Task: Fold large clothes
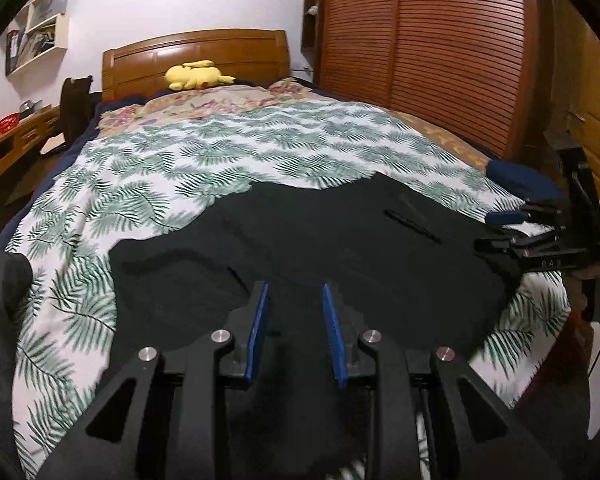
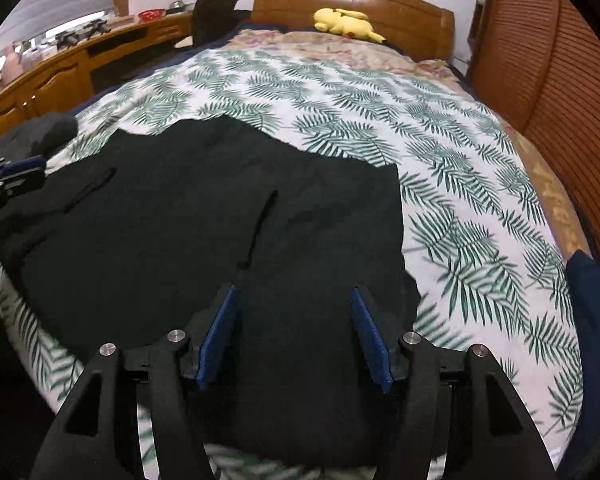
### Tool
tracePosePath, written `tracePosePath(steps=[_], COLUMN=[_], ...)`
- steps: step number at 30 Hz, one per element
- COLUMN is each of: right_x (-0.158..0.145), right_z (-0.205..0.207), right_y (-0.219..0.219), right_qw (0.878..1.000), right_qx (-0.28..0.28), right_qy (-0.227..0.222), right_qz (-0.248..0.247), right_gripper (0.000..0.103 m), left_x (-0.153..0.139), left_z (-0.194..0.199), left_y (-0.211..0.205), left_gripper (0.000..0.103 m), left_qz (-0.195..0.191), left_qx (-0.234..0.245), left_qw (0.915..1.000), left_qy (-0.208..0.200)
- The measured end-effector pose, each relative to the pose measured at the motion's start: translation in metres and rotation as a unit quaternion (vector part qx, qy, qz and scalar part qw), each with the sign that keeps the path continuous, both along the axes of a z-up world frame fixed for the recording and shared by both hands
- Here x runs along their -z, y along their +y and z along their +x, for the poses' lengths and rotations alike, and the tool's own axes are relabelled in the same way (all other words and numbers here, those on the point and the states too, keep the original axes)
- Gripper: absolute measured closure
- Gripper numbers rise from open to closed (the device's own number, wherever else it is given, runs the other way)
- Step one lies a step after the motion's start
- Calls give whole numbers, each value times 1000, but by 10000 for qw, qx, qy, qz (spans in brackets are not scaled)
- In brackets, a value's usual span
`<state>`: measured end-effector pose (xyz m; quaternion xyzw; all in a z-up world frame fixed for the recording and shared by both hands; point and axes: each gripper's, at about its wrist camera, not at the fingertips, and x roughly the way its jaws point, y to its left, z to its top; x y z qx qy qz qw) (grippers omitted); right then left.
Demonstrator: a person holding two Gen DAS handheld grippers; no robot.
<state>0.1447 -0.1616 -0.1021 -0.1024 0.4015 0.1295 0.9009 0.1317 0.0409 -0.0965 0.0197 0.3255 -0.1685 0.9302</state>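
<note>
Dark garment (image 2: 204,232) lay spread flat on the leaf-print bedspread (image 2: 440,168), directly ahead of and beneath both tools, near the foot end of the bed. Left gripper (image 1: 295,300) hovered over the near edge of the fabric, jaws narrowly parted, blue pads (image 1: 258,328) showing nothing pinched between them. Right gripper (image 2: 294,304) sat over the garment's right half, jaws noticeably wider, also gripping nothing; a pocket slit (image 2: 260,224) ran just ahead of its left finger. From the left camera, the right gripper showed at the far right edge, a hand (image 1: 598,288) behind it. Yellow plush toy (image 1: 198,75) sat far ahead by the wooden headboard (image 1: 196,54).
</note>
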Motion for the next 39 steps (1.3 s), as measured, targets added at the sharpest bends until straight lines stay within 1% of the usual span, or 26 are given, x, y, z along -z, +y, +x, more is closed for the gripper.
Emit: tracePosePath(steps=[2,5,8,10,14,15,16,19,23,28,31,34,37,39], right_x=[0,0,4,12,47,50,51,47,38,24,21,25,33,37], right_z=[-9,-20,-23,-25,-23,-25,-27,-28,-33,-41,-41,-39,-38,-37], right_y=[-3,-12,-21,-25,-26,-26,-24,-27,-28,-39,-50,-64,-75,-80], right_qw=[10000,9997,9997,9996,9984,9986,9989,9986,9982,9978,9965,9952,9940,9929], right_qx=[20,199,238,276,211,155,126,248,331,541,735,912,968,1003], right_qy=[0,-73,-11,80,490,421,337,394,341,184,158,279,485,569], right_qz=[21,-83,30,3,-208,-268,-309,-238,-363,-339,-379,-217,142,302], right_gripper=[43,43,43,43,42,41,41,39,36,34,31,29,29,26], left_x=[4,10,13,15,20,21,22,25,29,34,35,36,37,38], left_z=[-8,-19,-27,-29,-30,-30,-31,-32,-33,-32,-31,-30,-30,-30], left_y=[-7,-17,-23,-25,-27,-27,-27,-27,-25,-24,-23,-24,-24,-24], left_gripper=[77,77,77,77,77,77,77,77,77,77,77,77,77,77], left_qz=[14,42,6,16,2,-3,-7,-62,-95,-71,-70,-55,-25,-19], left_qx=[81,203,268,280,260,256,250,251,243,251,266,271,274,275], left_qw=[10000,9998,9996,9995,9995,9994,9994,9994,9992,9991,9990,9990,9989,9989], left_qy=[32,74,101,125,205,231,235,250,292,342,355,362,370,376])
